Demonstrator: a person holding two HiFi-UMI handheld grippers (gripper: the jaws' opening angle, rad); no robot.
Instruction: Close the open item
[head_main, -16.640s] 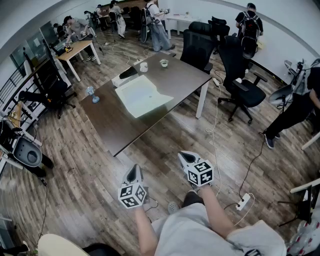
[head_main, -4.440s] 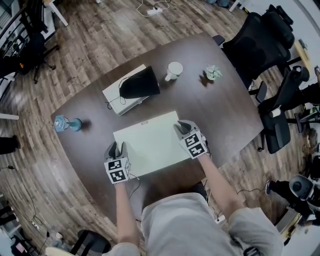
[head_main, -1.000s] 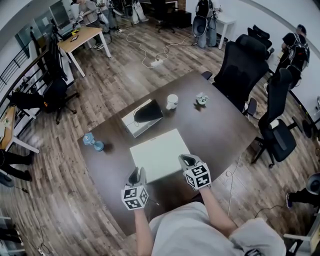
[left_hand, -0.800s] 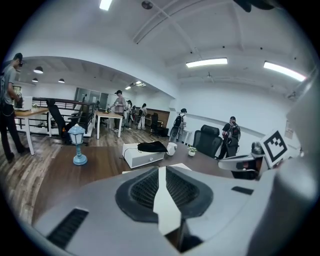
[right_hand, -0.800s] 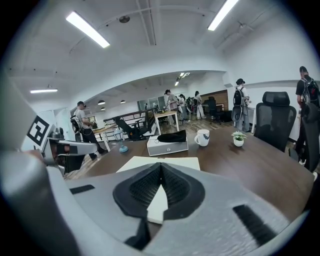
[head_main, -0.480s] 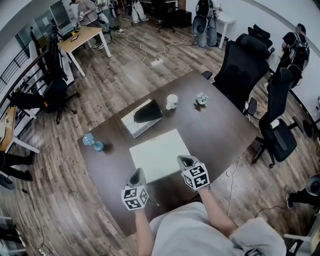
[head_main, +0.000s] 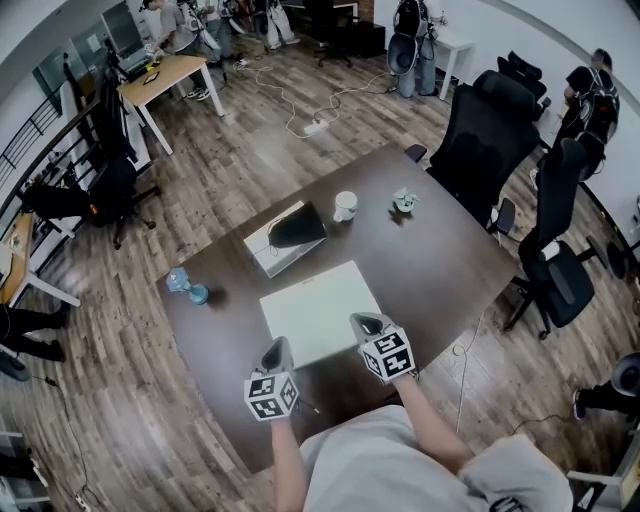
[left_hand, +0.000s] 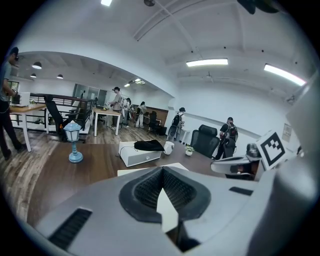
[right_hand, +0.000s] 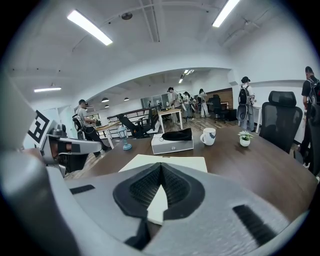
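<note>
Left gripper (head_main: 277, 346): jaws together, empty, by the laptop's near-left corner.
Right gripper (head_main: 366, 323): jaws together, empty, at the laptop's near-right corner.
Laptop (head_main: 318, 308): white, flat, lid down, on the table (head_main: 435, 250).

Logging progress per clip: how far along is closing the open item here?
Done: the white item lies flat and shut on the table. In hand: nothing; the left gripper and right gripper are both shut and empty, by its near edge. Left: seemingly nothing more.
</note>
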